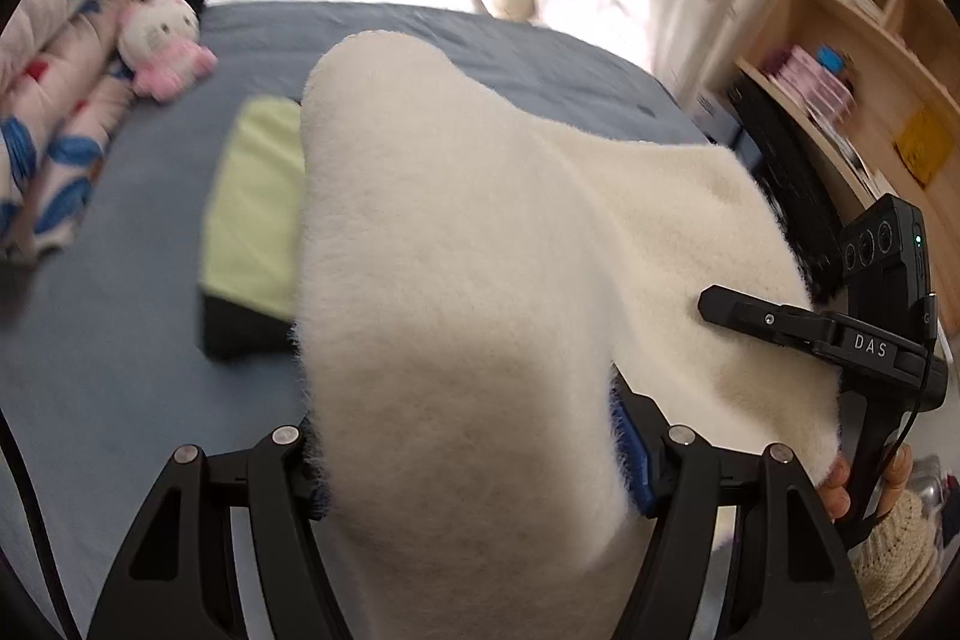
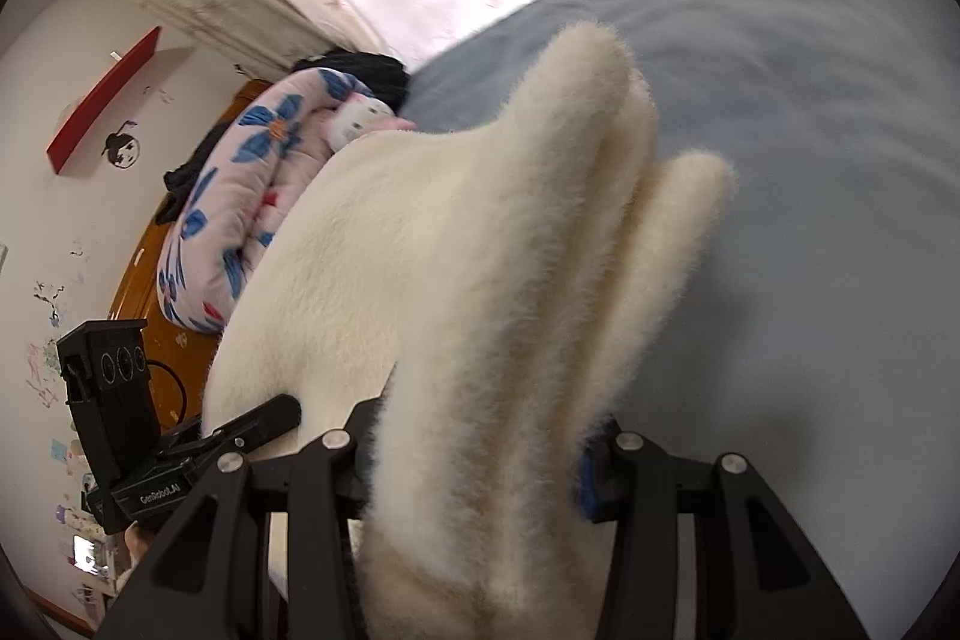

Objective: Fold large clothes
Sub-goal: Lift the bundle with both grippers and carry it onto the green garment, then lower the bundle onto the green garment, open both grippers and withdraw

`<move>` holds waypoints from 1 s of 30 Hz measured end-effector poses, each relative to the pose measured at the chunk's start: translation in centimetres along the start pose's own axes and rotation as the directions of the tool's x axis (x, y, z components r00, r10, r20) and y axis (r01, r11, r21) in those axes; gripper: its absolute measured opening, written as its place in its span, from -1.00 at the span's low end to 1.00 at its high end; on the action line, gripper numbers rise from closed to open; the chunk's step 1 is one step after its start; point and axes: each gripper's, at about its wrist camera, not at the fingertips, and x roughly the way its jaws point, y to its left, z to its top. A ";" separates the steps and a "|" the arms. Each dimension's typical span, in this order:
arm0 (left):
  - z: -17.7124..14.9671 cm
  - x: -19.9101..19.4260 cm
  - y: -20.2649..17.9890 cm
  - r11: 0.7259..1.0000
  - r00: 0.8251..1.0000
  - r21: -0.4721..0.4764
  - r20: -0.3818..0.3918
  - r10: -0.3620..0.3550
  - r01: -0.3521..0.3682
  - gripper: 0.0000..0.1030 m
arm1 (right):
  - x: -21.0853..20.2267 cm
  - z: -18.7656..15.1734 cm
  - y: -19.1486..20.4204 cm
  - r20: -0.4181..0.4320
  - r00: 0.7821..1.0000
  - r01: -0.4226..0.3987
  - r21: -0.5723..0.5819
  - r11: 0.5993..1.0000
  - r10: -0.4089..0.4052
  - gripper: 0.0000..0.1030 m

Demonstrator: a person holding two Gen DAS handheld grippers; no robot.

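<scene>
Fleece (image 1: 456, 244), cream and thick, hung bunched in both tongs above the bed (image 1: 120, 292), clear of the sheet, probably so its free length could drop straight before a fold. The left gripper (image 1: 468, 454) was clenched on a fat wad of it, blue pads pressed into the pile. The right gripper (image 2: 474, 466) clamped several stacked layers, likely to keep matched edges together. Between the two the cloth ran as one span. Near the bed's left edge, partly behind the fleece, lay a folded green cloth (image 1: 252, 202) on something dark. A floral quilt (image 1: 54, 124) and a plush toy (image 1: 165, 40) sat at the far left corner. A shelf (image 1: 864, 58) past the right edge held books in open compartments.
</scene>
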 end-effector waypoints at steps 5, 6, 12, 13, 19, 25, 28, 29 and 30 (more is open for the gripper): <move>7.0 3.0 8.8 1.000 1.000 0.013 0.018 0.026 -0.026 0.33 | 8.6 5.8 1.7 0.039 0.998 -0.043 0.007 0.999 0.042 -0.13; 7.9 4.1 10.3 1.000 1.000 0.016 0.018 0.025 -0.025 0.33 | 10.6 6.8 1.5 0.048 0.998 -0.045 0.010 0.999 0.044 -0.13; 7.9 16.1 19.4 0.993 0.993 -0.073 -0.084 0.088 -0.094 0.60 | 23.2 8.5 -3.9 -0.021 0.995 0.098 0.053 0.994 -0.097 -0.05; 6.9 17.8 20.3 0.990 0.992 -0.097 -0.090 0.094 -0.102 0.85 | 24.2 8.0 -5.0 -0.027 0.994 0.110 0.062 0.992 -0.108 0.00; 5.0 17.0 21.6 0.992 0.999 -0.117 0.007 0.040 -0.039 0.93 | 22.7 6.8 -6.0 0.003 0.995 0.102 -0.014 0.995 -0.102 0.40; 4.3 13.3 19.9 0.980 0.983 -0.070 -0.009 0.184 -0.184 0.93 | 17.2 5.5 -4.2 0.020 0.982 0.189 -0.041 0.981 -0.188 0.41; 2.6 9.1 17.9 0.980 0.982 -0.073 0.007 0.186 -0.185 0.93 | 13.0 3.9 -2.7 0.028 0.979 0.204 -0.062 0.977 -0.202 0.41; 1.8 7.3 16.9 0.981 0.984 -0.081 0.016 0.180 -0.178 0.93 | 11.2 3.2 -2.2 0.028 0.979 0.204 -0.065 0.977 -0.202 0.41; 1.1 5.9 16.0 0.981 0.984 -0.088 0.022 0.176 -0.174 0.93 | 9.5 2.5 -1.6 0.027 0.980 0.198 -0.066 0.978 -0.197 0.41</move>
